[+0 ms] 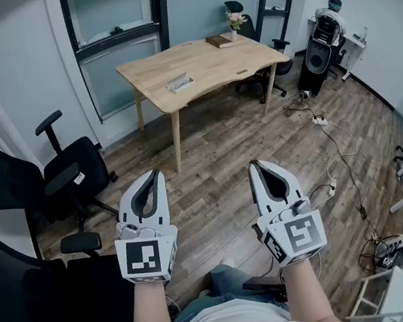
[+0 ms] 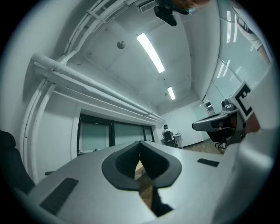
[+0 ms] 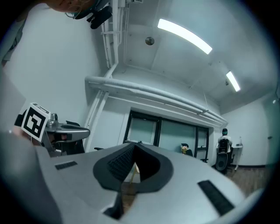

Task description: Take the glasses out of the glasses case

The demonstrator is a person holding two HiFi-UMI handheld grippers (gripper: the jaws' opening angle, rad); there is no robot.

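Note:
A small pale case (image 1: 180, 83) lies on the light wooden table (image 1: 210, 69) far across the room; I cannot make out any glasses. My left gripper (image 1: 155, 174) and right gripper (image 1: 253, 164) are held side by side in front of me over the floor, well short of the table. Both point roughly level toward it. Each has its jaws together with nothing between them. In the left gripper view the left gripper (image 2: 140, 142) has its tips meeting, and the right gripper (image 3: 135, 143) looks the same in its own view.
A book (image 1: 220, 41) and a small flower vase (image 1: 234, 20) sit at the table's far end. Black office chairs (image 1: 68, 172) stand at the left. Cables and a power strip (image 1: 320, 121) lie on the wooden floor at right. A person (image 1: 332, 21) sits at the back right.

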